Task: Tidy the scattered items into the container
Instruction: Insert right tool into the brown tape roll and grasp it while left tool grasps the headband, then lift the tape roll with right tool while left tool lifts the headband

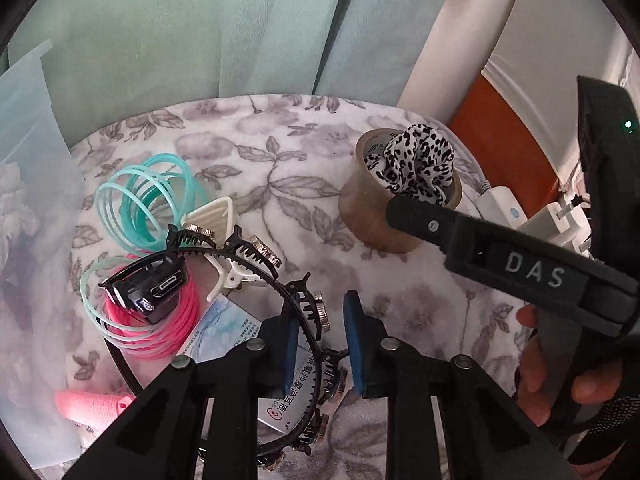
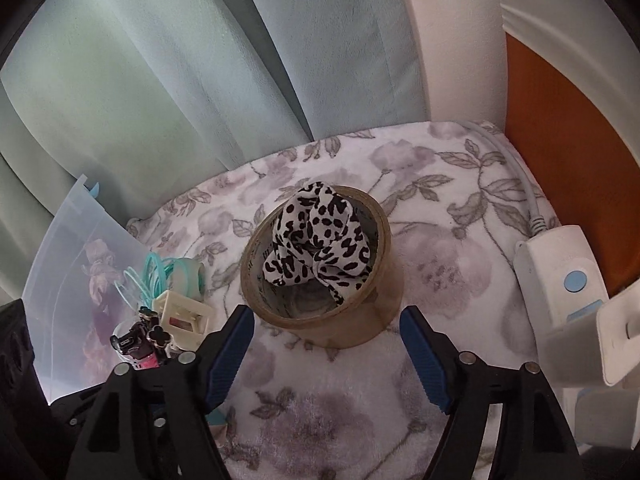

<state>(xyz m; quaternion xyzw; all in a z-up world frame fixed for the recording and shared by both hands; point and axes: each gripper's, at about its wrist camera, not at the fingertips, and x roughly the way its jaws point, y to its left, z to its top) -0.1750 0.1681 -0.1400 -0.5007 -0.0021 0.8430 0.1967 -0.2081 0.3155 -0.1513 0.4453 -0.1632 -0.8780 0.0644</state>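
In the left wrist view my left gripper (image 1: 322,350) hangs over a heap of small items on the floral cloth. A thin black headband with toothed, jewelled clips (image 1: 320,312) runs between its blue pads, and a gap shows on both sides of it. The translucent plastic container (image 1: 28,160) stands at the far left. In the right wrist view my right gripper (image 2: 326,316) is wide open just in front of a brown tape roll (image 2: 348,332). A black-and-white spotted scrunchie (image 2: 316,240) lies in the roll's core. Neither pad touches the roll.
Teal rings (image 1: 148,196), a pink coil (image 1: 160,320), a white claw clip (image 1: 216,216), a small black device (image 1: 152,284) and a printed card (image 1: 228,328) lie in the heap. A white power strip (image 2: 560,272) and its cable line the right edge. Pale green curtains hang behind.
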